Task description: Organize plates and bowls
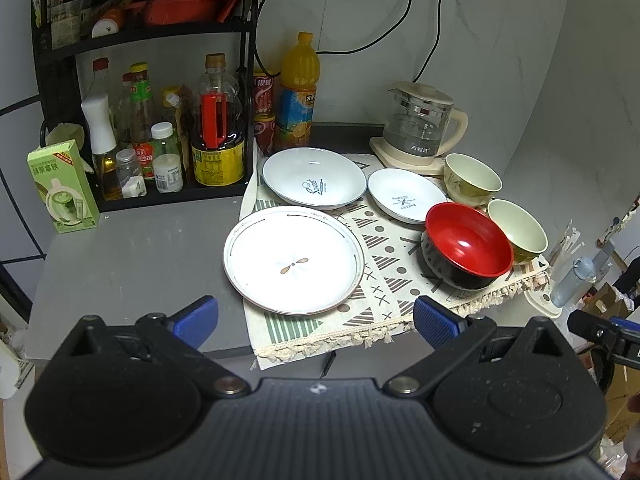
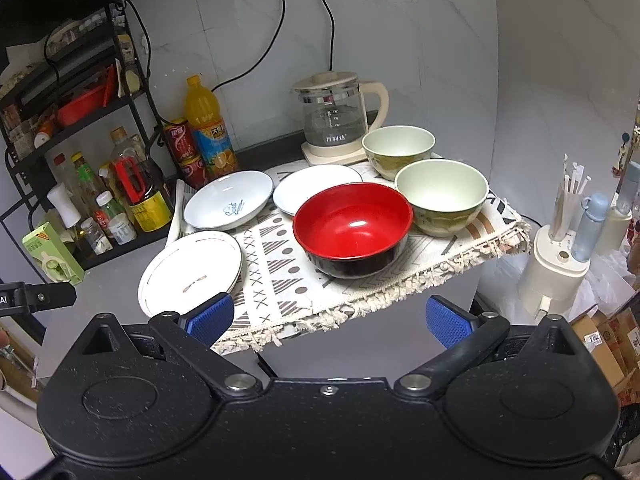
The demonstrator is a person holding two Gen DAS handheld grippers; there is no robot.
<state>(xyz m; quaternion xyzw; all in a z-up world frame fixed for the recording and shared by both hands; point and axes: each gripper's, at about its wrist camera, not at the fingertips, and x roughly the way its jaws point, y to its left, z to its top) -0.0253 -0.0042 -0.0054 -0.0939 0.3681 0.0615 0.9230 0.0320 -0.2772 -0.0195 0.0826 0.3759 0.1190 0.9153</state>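
Three plates and three bowls sat upright, mouths up, on the patterned cloth (image 1: 384, 276); the red bowl (image 2: 353, 227) stood nearest its front edge. Only the right view showed the straw holder (image 2: 560, 248). Both the left gripper (image 1: 316, 320) and right gripper (image 2: 330, 322) hovered before the counter, jaws spread, empty.
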